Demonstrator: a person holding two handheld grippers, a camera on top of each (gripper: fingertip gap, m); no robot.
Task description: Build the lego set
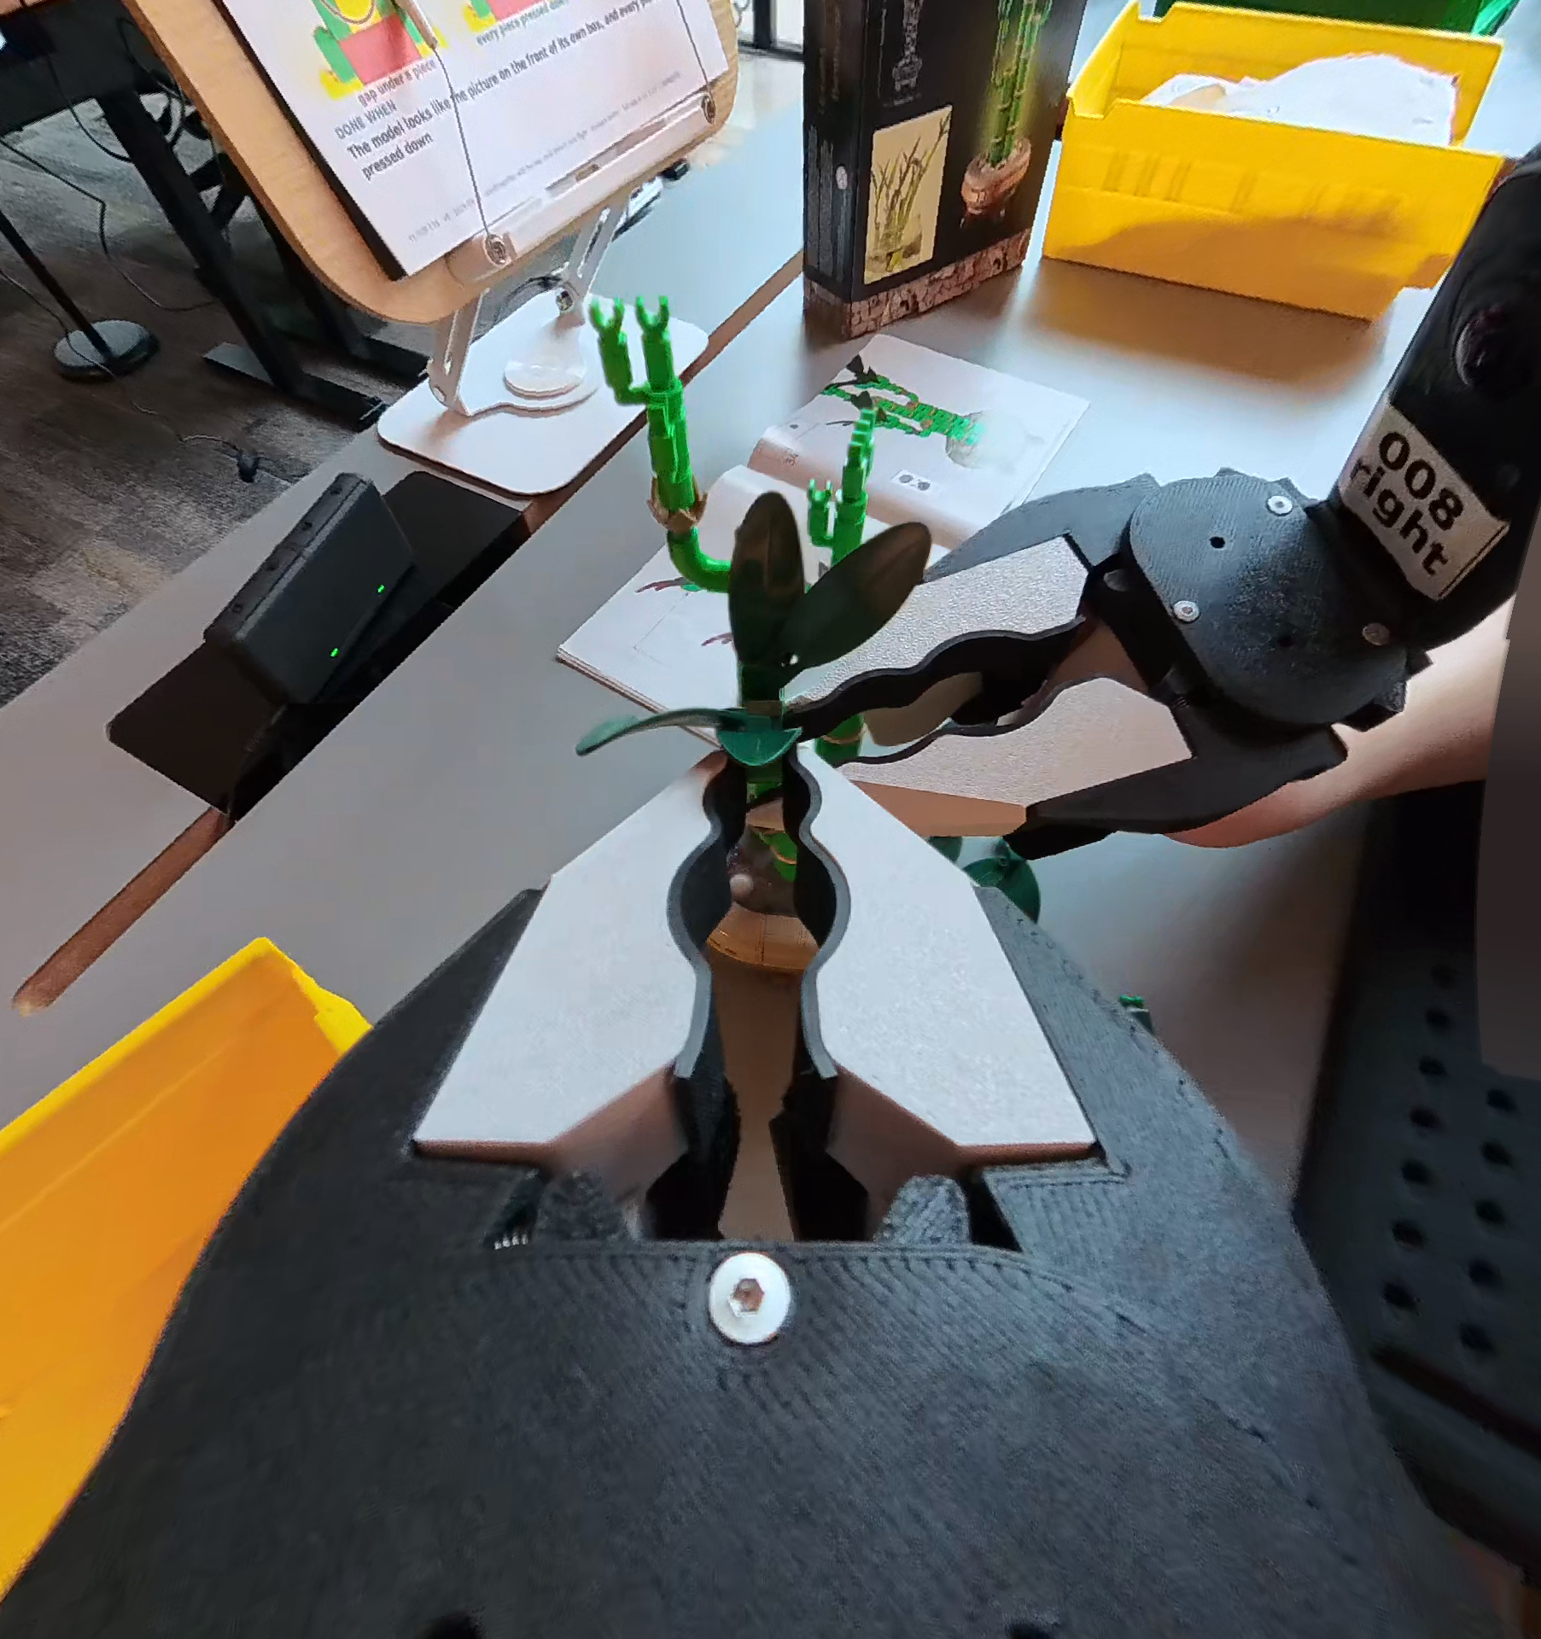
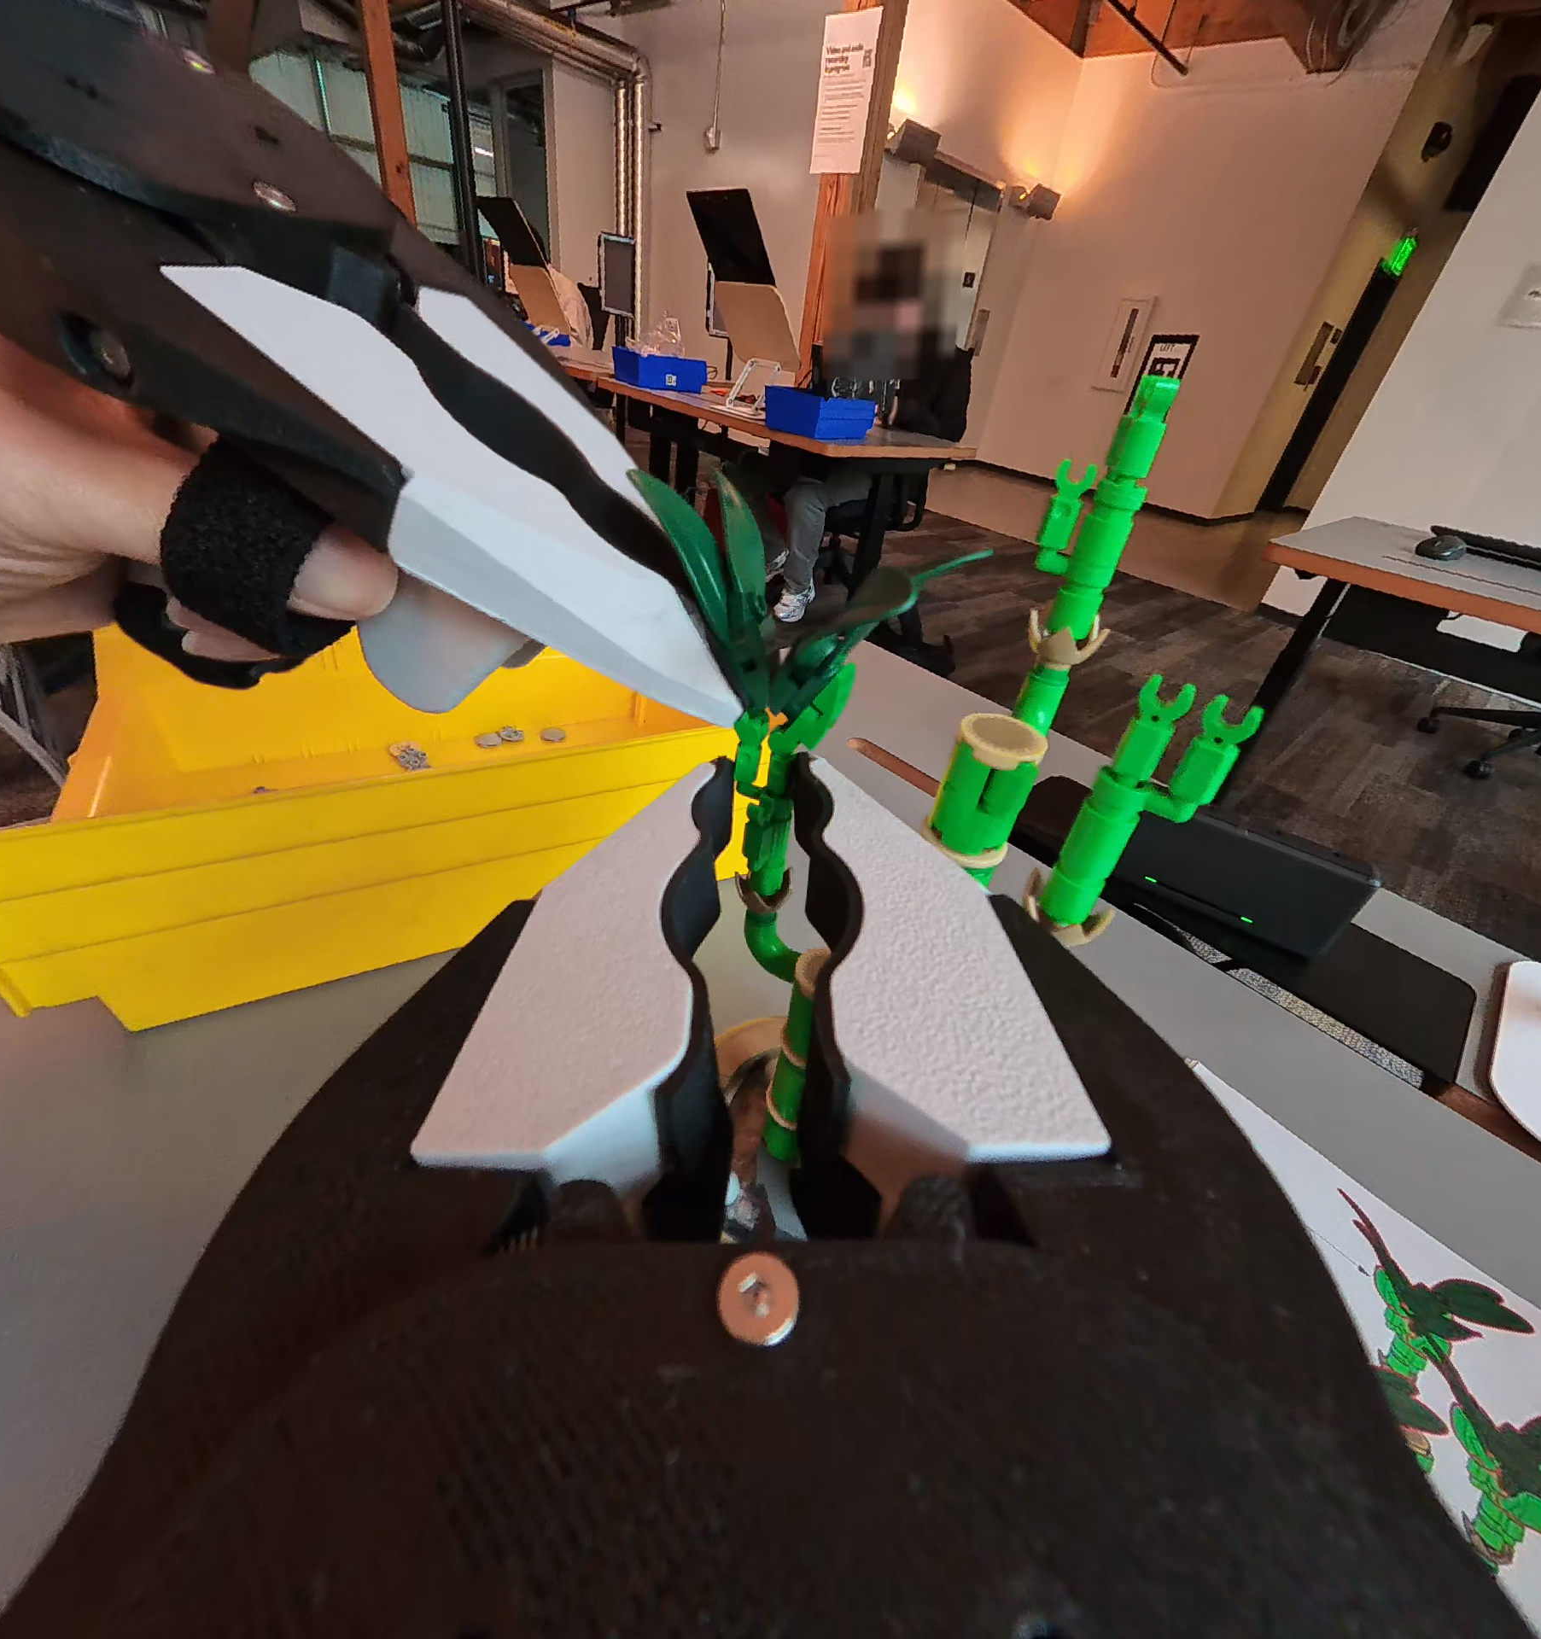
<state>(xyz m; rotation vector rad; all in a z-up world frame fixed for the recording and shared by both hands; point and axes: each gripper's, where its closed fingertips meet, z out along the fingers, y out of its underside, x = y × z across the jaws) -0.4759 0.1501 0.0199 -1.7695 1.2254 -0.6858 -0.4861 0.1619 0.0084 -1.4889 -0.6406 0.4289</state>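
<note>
A green Lego bamboo model stands in a tan pot (image 1: 762, 944) on the grey table. Its bare stems (image 1: 660, 417) (image 2: 1095, 550) end in clips. One thin branch (image 2: 771, 829) carries dark green leaves (image 1: 766, 568) (image 2: 731, 576). My left gripper (image 1: 756, 767) is shut on this branch just under the leaves. It enters the right wrist view from the upper left (image 2: 731, 718). My right gripper (image 2: 762, 772) is shut on the same branch; in the left wrist view it comes in from the right (image 1: 793, 707) and meets the leaf joint. The two sets of tips nearly touch.
An open instruction booklet (image 1: 953, 443) lies behind the model. The set's box (image 1: 917, 160) and a yellow bin (image 1: 1263, 168) stand at the back. Another yellow bin (image 1: 128, 1197) (image 2: 305, 851) sits close by me. A paper stand (image 1: 518, 177) and a black device (image 1: 314, 585) stand on the left. From the right gripper's tips to the tan pot (image 1: 762, 944) is close to 11 centimeters.
</note>
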